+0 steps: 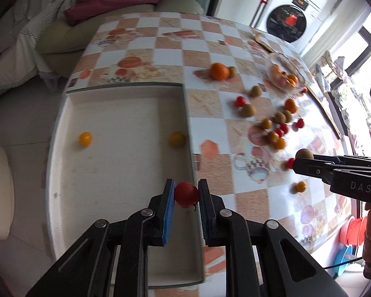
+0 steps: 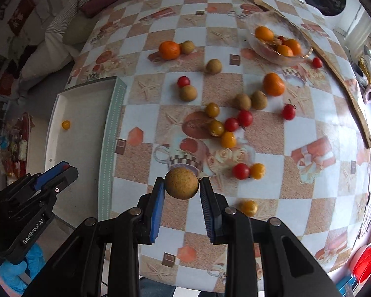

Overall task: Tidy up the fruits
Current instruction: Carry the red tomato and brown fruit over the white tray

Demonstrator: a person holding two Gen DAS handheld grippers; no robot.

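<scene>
My left gripper [image 1: 186, 194] is shut on a red cherry tomato [image 1: 186, 195] and holds it above the right edge of a white tray [image 1: 106, 163]. Two yellow tomatoes [image 1: 84, 138] lie in the tray. My right gripper [image 2: 181, 185] is shut on a brown longan [image 2: 181, 183] above the table's near side; it also shows in the left wrist view [image 1: 306, 165]. Loose fruit lies on the checked tablecloth: red tomatoes [image 2: 244, 118], yellow tomatoes [image 2: 228, 139], longans [image 2: 243, 101] and mandarins [image 2: 169, 49]. The left gripper shows in the right wrist view [image 2: 64, 169].
A glass bowl [image 2: 267, 54] with mandarins stands at the far right. A long wooden stick [image 2: 346, 84] lies along the table's right side. A sofa with a purple cloth [image 1: 111, 2] is behind the table. A washing machine [image 1: 288, 22] stands far right.
</scene>
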